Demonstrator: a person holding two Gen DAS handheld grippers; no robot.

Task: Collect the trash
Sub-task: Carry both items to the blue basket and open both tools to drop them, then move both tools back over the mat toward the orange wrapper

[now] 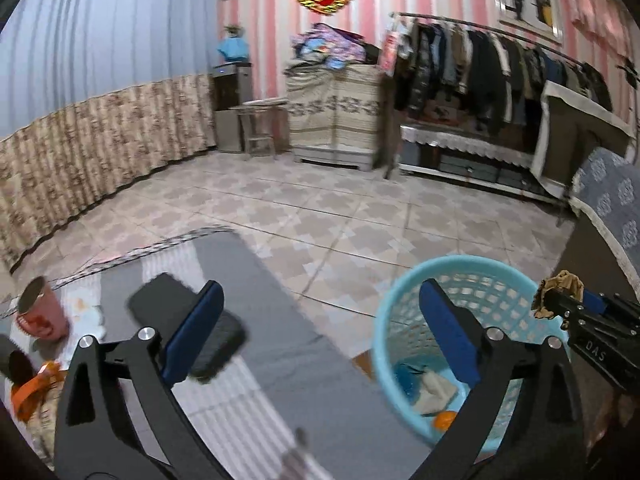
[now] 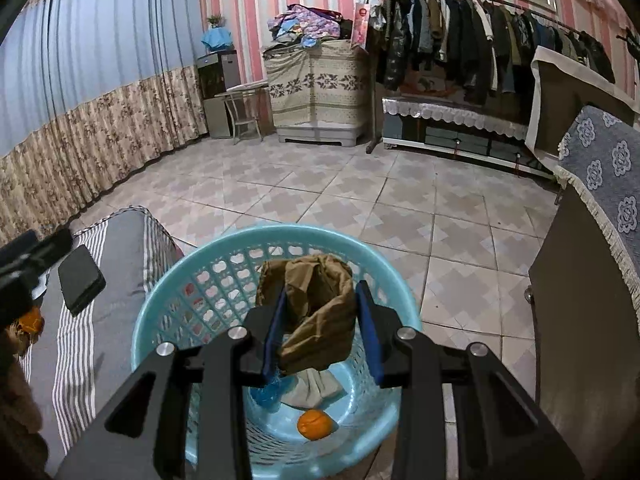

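Observation:
My right gripper [image 2: 320, 320] is shut on a crumpled brown paper [image 2: 316, 312] and holds it over the light blue trash basket [image 2: 168, 300]. The basket holds an orange peel [image 2: 314, 424], a blue scrap and a pale wad. In the left wrist view the right gripper [image 1: 556, 300] shows with the brown paper [image 1: 560, 284] above the basket [image 1: 396, 312]. My left gripper [image 1: 320, 332] is open and empty above the striped grey cloth [image 1: 280, 360], left of the basket. A pink cup [image 1: 40, 312] and orange wrapper [image 1: 32, 388] lie at far left.
A black phone [image 1: 192, 320] lies on the striped cloth, also in the right wrist view [image 2: 80, 280]. A dark cabinet with a blue lace cover [image 2: 592, 280] stands right of the basket. Tiled floor, curtains, a clothes rack [image 2: 480, 32] lie beyond.

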